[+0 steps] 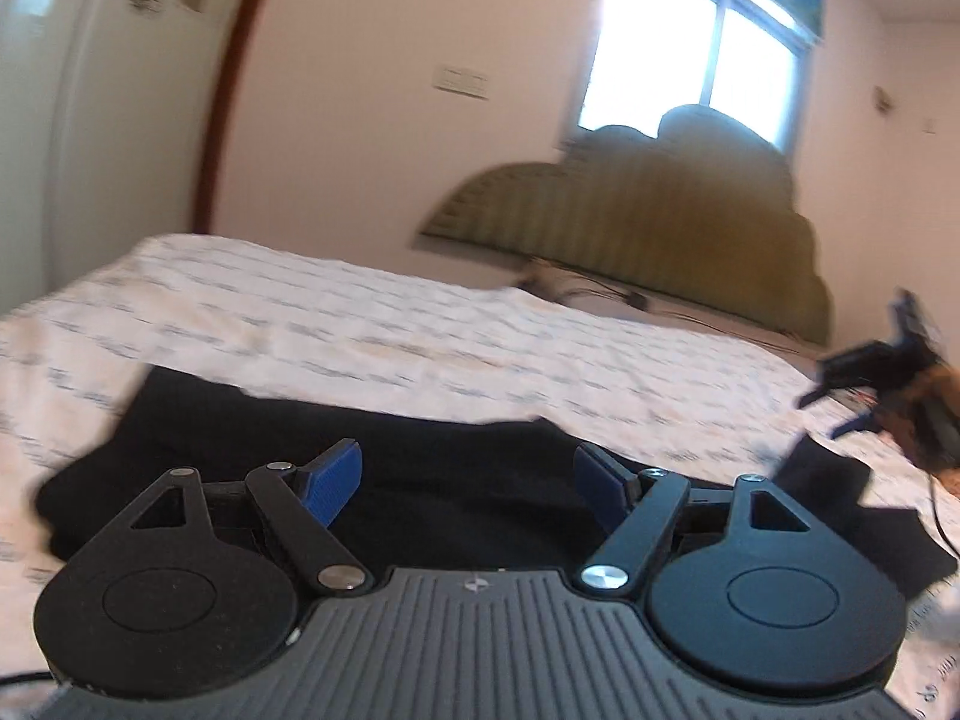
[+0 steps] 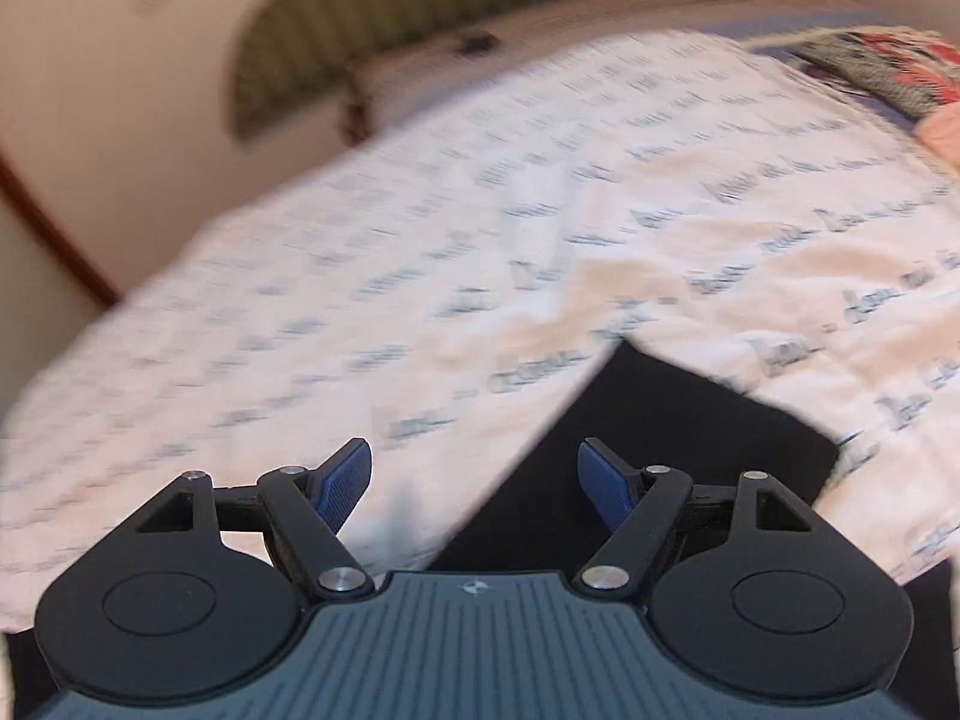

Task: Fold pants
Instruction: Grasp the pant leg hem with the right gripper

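Black pants (image 1: 336, 438) lie flat across a bed with a white printed sheet (image 1: 360, 324). In the left wrist view my left gripper (image 1: 468, 480) hovers over the near edge of the pants, its blue pads wide apart with only cloth below them, none pinched. At the right edge of that view the other gripper (image 1: 864, 384) shows blurred above the pants' right end. In the right wrist view my right gripper (image 2: 474, 480) stands open above a corner of the black pants (image 2: 648, 438); nothing sits between its pads.
An olive padded headboard (image 1: 648, 222) stands against the far wall under a bright window (image 1: 690, 60). A patterned blanket (image 2: 888, 72) lies bunched at the bed's far right. A dark cable (image 1: 936, 516) runs over the sheet at the right. A wooden door frame (image 1: 234, 78) is on the left.
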The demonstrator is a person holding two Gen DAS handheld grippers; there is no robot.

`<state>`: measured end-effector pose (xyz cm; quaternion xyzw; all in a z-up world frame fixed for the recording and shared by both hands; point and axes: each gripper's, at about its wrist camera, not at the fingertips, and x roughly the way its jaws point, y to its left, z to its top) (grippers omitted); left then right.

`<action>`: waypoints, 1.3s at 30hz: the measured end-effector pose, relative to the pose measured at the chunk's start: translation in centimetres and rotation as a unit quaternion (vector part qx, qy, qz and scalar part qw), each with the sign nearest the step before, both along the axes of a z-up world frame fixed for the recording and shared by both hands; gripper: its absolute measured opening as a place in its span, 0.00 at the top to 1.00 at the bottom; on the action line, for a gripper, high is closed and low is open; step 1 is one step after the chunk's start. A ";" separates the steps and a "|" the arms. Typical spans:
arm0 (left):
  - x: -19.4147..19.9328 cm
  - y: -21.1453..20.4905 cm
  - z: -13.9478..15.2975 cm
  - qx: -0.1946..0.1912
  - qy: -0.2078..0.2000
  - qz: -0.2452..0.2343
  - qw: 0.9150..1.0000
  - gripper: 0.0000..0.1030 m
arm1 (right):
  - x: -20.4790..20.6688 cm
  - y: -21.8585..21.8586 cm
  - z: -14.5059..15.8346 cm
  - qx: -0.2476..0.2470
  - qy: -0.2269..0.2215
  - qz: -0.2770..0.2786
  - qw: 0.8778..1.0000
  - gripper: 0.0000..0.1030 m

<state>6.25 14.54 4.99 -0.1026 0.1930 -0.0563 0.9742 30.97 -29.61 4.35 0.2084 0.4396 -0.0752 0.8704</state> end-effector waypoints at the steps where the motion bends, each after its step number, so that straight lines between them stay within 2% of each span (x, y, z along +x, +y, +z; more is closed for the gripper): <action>1: 0.3 -0.6 -0.7 -0.008 0.003 -0.017 1.000 0.23 | 1.1 -0.2 -0.7 -0.010 0.025 -0.007 1.000 0.27; 3: 0.7 -1.3 -2.5 -0.020 0.019 -0.028 0.999 0.22 | 2.7 0.2 -2.3 -0.016 0.065 -0.029 0.997 0.27; 5: 1.0 -1.3 -4.5 -0.026 0.044 -0.015 0.999 0.22 | 3.3 0.0 -3.8 -0.018 0.082 -0.032 0.996 0.27; 6: 1.4 -0.8 -5.0 -0.041 0.066 -0.010 0.997 0.22 | 3.8 0.3 -4.2 -0.034 0.089 -0.031 0.995 0.27; 9: 1.8 1.1 -5.5 -0.093 0.066 0.009 0.993 0.17 | 4.7 1.4 -5.2 -0.093 0.107 -0.013 0.990 0.28; 11: 1.8 1.5 -5.5 -0.105 0.067 0.006 0.992 0.16 | 4.8 2.4 -5.1 -0.118 0.100 0.001 0.988 0.44; 12: 1.8 1.5 -5.4 -0.105 0.066 0.004 0.992 0.14 | 4.8 2.5 -4.8 -0.119 0.096 0.003 0.988 0.48; 14: 1.8 1.4 -5.3 -0.100 0.066 -0.002 0.993 0.10 | 4.6 2.2 -4.4 -0.105 0.093 -0.005 0.990 0.65; 17: 2.0 1.3 -5.2 -0.102 0.066 -0.008 0.992 0.07 | 3.9 0.5 -4.0 -0.058 0.076 -0.023 0.995 0.86; 20: 2.0 1.4 -5.3 -0.107 0.066 -0.011 0.992 0.06 | 3.0 -1.5 -4.2 0.008 0.044 -0.047 0.998 0.95; 24: 2.1 1.5 -5.4 -0.115 0.066 -0.015 0.991 0.04 | 0.4 -2.7 -3.2 0.067 -0.032 -0.065 0.995 0.98; 31: 2.1 1.2 -5.4 -0.113 0.066 -0.013 0.991 0.04 | -4.8 -3.6 0.1 0.146 -0.106 -0.044 0.983 0.99; 33: 2.1 1.1 -5.4 -0.112 0.066 -0.012 0.991 0.04 | -5.5 -4.1 0.5 0.161 -0.095 -0.032 0.982 0.98; 36: 2.1 1.0 -5.4 -0.111 0.067 -0.012 0.992 0.04 | -4.6 -3.8 0.9 0.090 -0.046 -0.016 0.995 0.96; 39: 2.1 1.0 -5.4 -0.112 0.067 -0.012 0.991 0.04 | -2.7 -3.6 0.3 0.082 -0.009 -0.024 0.996 0.95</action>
